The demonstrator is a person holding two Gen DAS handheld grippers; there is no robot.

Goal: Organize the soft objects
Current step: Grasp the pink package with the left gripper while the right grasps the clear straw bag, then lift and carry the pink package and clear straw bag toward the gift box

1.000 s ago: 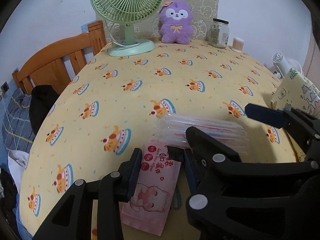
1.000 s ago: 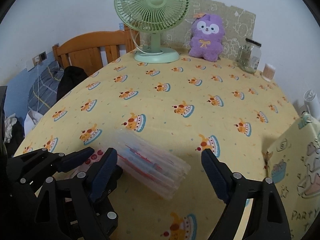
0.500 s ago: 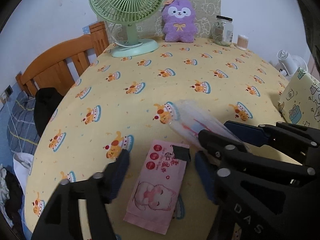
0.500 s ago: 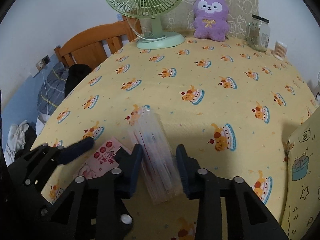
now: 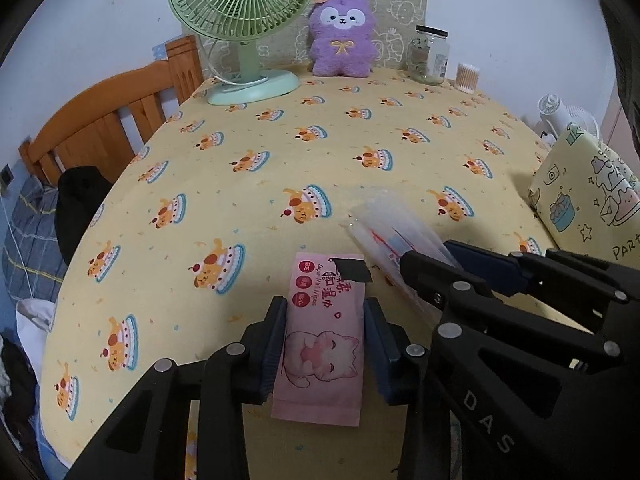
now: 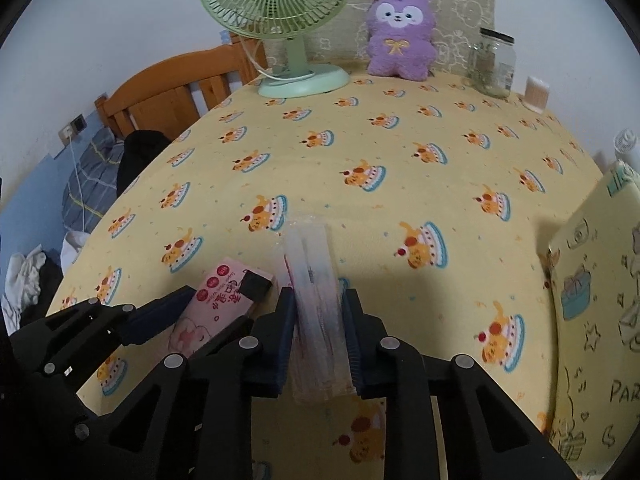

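A pink pack of wet wipes with a cartoon cat lies on the yellow cake-print cloth near the front edge. My left gripper straddles it. Its jaws are closing and both pads press on the pack's long sides. Just to the right, a clear plastic packet with red and blue contents sits between the pads of my right gripper. Those jaws are closing too and pinch its near half. The right wrist view also shows the wipes pack and the left gripper at lower left.
At the table's far edge stand a green fan, a purple plush toy, a glass jar and a cotton swab tub. A yellow patterned bag stands at the right. A wooden bed frame is on the left.
My left jaws opened wide, then closed onto the wipes pack. My right jaws closed from wide open onto the clear packet, which turned from lying crosswise to pointing away.
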